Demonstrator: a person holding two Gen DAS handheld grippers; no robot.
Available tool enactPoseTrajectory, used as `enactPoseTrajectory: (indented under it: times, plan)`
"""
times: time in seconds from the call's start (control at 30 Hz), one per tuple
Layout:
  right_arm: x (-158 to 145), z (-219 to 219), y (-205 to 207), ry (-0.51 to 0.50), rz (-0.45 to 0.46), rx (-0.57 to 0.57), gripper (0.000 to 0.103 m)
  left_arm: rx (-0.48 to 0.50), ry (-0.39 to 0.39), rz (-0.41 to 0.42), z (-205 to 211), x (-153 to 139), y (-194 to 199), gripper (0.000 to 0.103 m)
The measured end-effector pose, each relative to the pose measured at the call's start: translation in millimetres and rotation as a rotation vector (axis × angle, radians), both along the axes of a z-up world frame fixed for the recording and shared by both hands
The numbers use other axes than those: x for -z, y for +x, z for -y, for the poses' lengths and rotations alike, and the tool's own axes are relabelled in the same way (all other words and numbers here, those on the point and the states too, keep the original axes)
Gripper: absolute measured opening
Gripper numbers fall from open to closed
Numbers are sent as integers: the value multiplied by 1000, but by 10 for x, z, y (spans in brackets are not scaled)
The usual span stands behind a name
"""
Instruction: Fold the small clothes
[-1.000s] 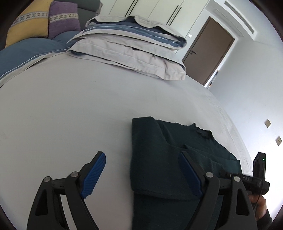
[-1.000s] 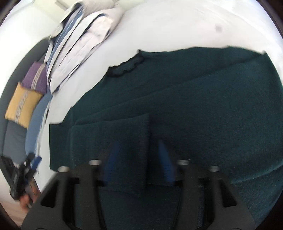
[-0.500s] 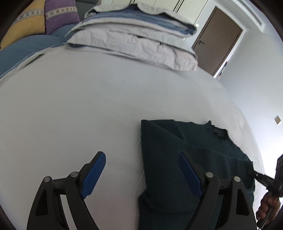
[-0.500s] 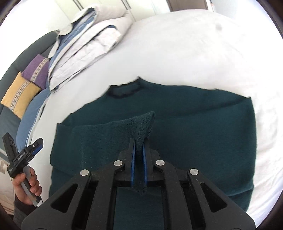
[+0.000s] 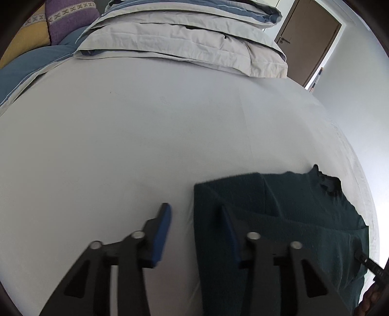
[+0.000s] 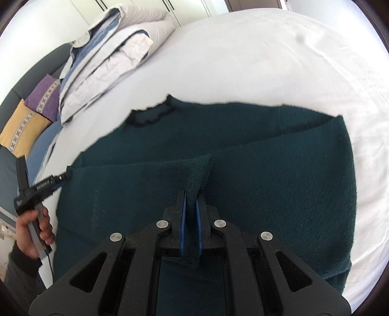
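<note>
A dark green sweater (image 6: pixel 279 182) lies flat on the white bed sheet (image 6: pixel 243 60), neckline away from me. My right gripper (image 6: pixel 191 194) is shut on a fold of its sleeve, which rises in a ridge from the pads. In the left wrist view the sweater (image 5: pixel 291 218) fills the lower right. My left gripper (image 5: pixel 194 209) straddles its left edge, one finger over the sheet and one over the knit. Its jaws are closing, and a gap still shows around the edge. The left gripper (image 6: pixel 56 179) also appears at the sweater's left side, in a hand (image 6: pixel 34 226).
A stack of folded grey and blue bedding (image 5: pixel 182 41) sits at the far end of the bed. Purple (image 5: pixel 70 19) and yellow (image 6: pixel 24 126) cushions lie beyond it on the left. A brown door (image 5: pixel 311 41) stands at the back right.
My left gripper has come down to the sweater's left edge and its jaws have narrowed. My right gripper went from open around the sleeve to shut on it and lifted the fold.
</note>
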State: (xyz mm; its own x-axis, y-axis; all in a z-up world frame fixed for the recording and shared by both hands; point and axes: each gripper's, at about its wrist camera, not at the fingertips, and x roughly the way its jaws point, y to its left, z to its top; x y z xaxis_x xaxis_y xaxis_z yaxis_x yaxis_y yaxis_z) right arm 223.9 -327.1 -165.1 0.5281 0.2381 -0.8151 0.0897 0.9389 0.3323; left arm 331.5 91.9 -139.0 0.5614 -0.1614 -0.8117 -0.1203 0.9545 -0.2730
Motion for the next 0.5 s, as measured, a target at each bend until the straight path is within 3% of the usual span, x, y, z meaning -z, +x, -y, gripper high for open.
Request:
enactPoseTrajectory:
  times: [0.07, 0.37, 0.5]
  plan:
    - [38, 8, -9, 4, 1, 6, 6, 19, 6, 1, 12, -5, 39, 12]
    - [85, -2, -2, -32, 10, 45, 5, 83, 149, 65, 171, 75, 51, 9]
    - [66, 16, 6, -26, 18, 61, 5, 81, 160, 80, 167, 50, 9, 9]
